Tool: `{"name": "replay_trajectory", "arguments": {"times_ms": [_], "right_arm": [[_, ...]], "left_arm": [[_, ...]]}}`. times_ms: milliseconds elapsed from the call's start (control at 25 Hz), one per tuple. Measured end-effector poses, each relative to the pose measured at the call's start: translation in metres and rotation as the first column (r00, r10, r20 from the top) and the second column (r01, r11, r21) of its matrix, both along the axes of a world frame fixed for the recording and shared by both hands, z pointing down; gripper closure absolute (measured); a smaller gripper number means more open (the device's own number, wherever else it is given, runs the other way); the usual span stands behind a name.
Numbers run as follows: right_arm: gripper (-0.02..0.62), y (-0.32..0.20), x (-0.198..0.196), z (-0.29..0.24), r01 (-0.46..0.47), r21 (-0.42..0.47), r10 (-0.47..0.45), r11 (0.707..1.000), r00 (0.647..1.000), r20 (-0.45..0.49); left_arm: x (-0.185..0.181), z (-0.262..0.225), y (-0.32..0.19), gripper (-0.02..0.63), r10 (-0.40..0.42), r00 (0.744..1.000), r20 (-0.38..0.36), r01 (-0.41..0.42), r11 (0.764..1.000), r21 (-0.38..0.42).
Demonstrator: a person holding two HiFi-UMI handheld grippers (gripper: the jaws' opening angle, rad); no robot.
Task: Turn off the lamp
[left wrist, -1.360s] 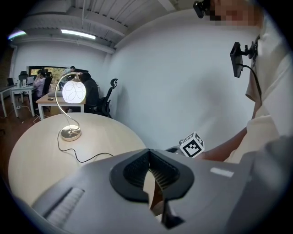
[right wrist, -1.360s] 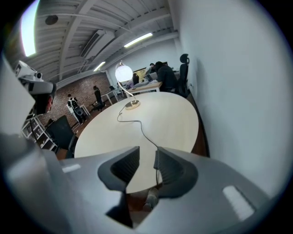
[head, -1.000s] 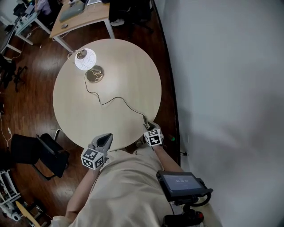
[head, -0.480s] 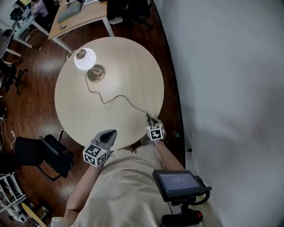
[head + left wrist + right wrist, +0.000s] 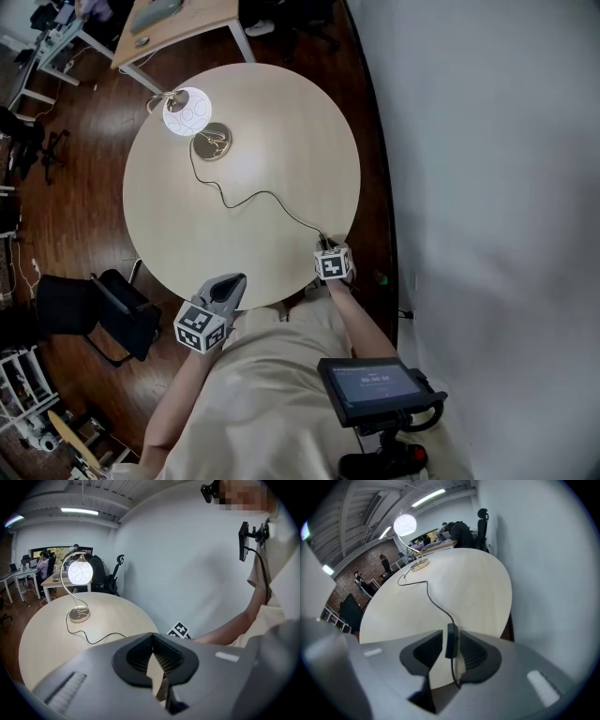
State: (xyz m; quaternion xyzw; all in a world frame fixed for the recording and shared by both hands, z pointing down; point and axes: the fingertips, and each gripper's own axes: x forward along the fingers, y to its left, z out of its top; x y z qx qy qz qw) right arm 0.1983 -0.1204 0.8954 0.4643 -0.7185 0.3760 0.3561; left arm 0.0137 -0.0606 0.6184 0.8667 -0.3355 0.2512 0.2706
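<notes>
Far across the round table [image 5: 272,141]: the lamp [image 5: 187,111], glowing, not yet turned off. From the lamp base [image 5: 214,142], a thin black cord [image 5: 246,197] over the table to the near right edge. There, in the right tool [image 5: 325,247]: the small dark switch [image 5: 451,637] of that cord, upright between the jaws, with a pad against each side. Seems to be held, but not yet clicked, judging by the light. Left tool [image 5: 225,291] near the front edge, closed to its tips, with nothing inside, touching nothing.

Possible trouble from here:

Squeezing on the wrong faces of the switch. With the pads on the plain sides and not on the button, no click and no darkness.

Slipping. Small smooth body, narrow hold. With a crooked squeeze, likely to twist or to pop out of the jaws and drop past the table edge.

Pulling. Cord loose in the middle, but light. With a lift or a tug toward the body, risk of dragging the lamp base, or even of tipping the tall thin lamp.

Hooking. Better to keep the left tool away from the cord, to avoid catching it by accident.
</notes>
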Motion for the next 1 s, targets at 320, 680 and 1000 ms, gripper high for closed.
{"name": "replay_trajectory", "arguments": {"times_ms": [320, 680, 1000], "right_arm": [[0.477, 0.0, -0.013, -0.003, 0.0, -0.015, 0.0, 1.0, 1.0, -0.019], [0.483, 0.005, -0.002, 0.004, -0.052, -0.048, 0.049, 0.997, 0.997, -0.054], [0.5, 0.003, 0.001, 0.005, -0.053, -0.049, 0.048, 0.997, 0.994, -0.098]], "left_arm": [[-0.015, -0.007, 0.008, 0.62, -0.029, 1.0, -0.002, 0.029, 1.0, -0.002], [-0.012, 0.004, 0.018, 0.62, -0.053, 0.999, 0.002, 0.053, 0.999, -0.011], [-0.019, -0.001, 0.018, 0.62, -0.066, 0.998, -0.001, 0.066, 0.998, -0.008]]}}
